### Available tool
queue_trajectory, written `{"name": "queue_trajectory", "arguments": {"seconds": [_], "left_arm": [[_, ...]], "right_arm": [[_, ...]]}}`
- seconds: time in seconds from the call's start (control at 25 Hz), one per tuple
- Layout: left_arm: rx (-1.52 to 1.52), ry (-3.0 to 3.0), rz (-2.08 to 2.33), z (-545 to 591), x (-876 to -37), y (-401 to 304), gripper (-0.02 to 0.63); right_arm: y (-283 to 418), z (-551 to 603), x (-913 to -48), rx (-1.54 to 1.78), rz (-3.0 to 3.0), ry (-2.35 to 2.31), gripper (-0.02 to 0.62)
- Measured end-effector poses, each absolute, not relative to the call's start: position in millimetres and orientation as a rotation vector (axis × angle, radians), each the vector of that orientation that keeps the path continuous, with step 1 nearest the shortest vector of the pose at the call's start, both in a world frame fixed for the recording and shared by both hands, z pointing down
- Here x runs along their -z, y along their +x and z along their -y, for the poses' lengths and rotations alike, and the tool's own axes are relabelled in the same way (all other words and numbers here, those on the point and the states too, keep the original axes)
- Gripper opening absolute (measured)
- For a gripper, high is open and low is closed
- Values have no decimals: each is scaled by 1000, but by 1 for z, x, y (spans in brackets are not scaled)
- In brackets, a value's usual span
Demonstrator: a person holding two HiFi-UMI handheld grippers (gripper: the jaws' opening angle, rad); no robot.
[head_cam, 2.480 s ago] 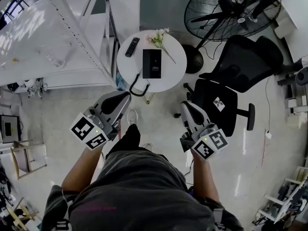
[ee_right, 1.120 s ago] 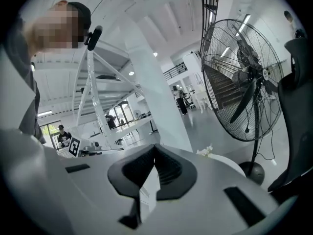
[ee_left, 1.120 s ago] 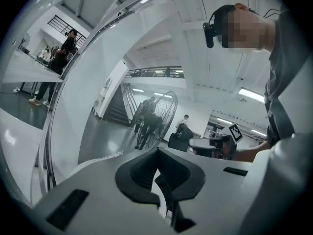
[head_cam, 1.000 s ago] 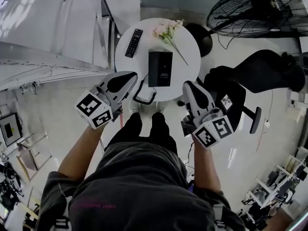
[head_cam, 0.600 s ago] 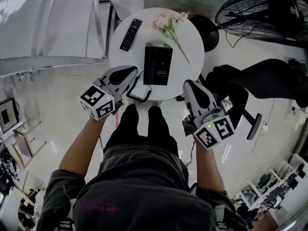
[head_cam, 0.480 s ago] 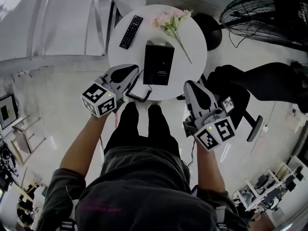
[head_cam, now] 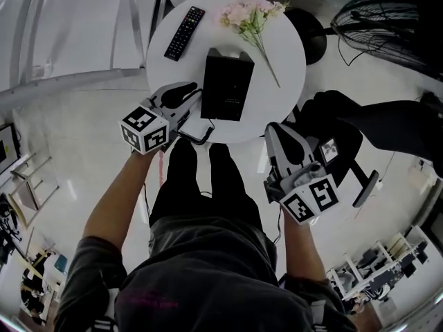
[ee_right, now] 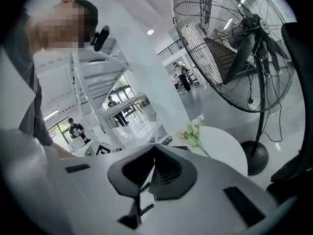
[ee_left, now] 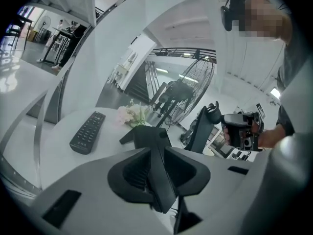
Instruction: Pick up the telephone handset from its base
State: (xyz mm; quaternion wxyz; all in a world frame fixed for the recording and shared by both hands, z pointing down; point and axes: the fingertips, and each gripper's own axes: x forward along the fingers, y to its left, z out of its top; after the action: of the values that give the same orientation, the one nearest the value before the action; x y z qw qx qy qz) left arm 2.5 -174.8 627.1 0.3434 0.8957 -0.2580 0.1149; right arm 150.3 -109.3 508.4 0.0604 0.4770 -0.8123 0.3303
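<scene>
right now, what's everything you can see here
table: 1, white, round, before the person
telephone: 1, black, middle of the table
cord: 1, black, coiled, off the table's near edge
remote: 1, black, table's far left
flowers: 1 bunch, pink and white, table's far right
fan: 1, black, on the floor, far right
office chair: 1, black, right of the table
staircase: 1, white, left of the table
left tongs: 1, grey, by the table's near left edge, jaws slightly apart, just been opening, empty
right tongs: 1, grey, off the table's near right edge, jaws together, empty
</scene>
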Motion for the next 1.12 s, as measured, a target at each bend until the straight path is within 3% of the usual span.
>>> {"name": "queue_trajectory", "arguments": {"seconds": [0.4,0.72,1.12], "left_arm": [[-344,2251,571,177,-673,24,156],[-310,2197,502,176,-682,33,153],[-231,2129,451,173,-677,32,95]], "right_arm": [[161,100,-534,-1066,2414,1440,12],[165,97,-542,-1104,2403,1441,12],[161,98,-536,-1115,2405,1437,12]]}}
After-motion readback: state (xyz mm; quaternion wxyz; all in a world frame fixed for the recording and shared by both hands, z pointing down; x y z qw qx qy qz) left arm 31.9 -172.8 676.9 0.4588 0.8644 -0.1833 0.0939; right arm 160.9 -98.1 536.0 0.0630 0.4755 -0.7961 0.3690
